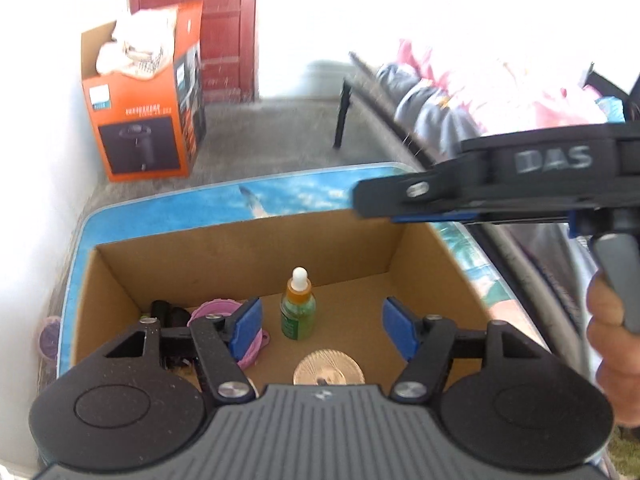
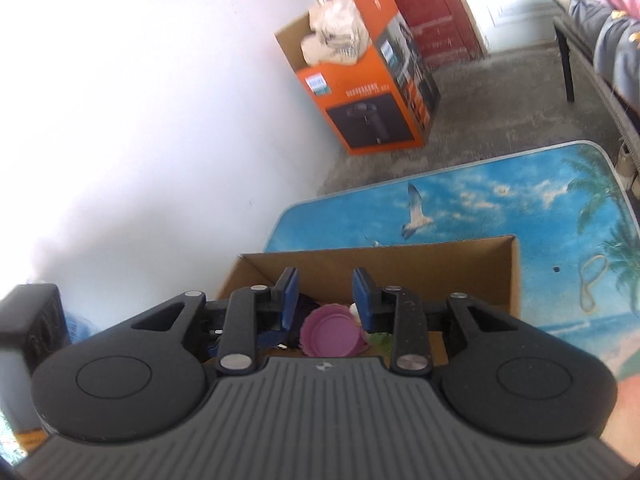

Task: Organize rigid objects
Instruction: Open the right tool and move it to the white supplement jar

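- well, from my left wrist view the dropper bottle (image 1: 297, 309) stands upright in the cardboard box (image 1: 240, 240), a little left of the frame's centre, white bulb cap on top, green label below; its long axis runs straight up toward the top of the frame.
- i judge it light, stiff and smooth, likely glass, so slippery and breakable; i'd take it across the round body at the label, not on the soft bulb.
- my left gripper (image 1: 321, 326) is released, blue pads wide apart, nothing between them; the bottle sits beyond, between the tips in the picture.
- the pink lid (image 1: 252, 344) lies flat at lower left behind the left finger, and a gold disc (image 1: 329, 368) lies flat at bottom centre; both are thin, so an edge pinch suits them.
- my right gripper (image 2: 325, 300) hangs released over the box (image 2: 440, 264), jaws apart and empty, the pink lid (image 2: 332, 336) below them.
- the box rests on the beach-print table (image 2: 500, 200).
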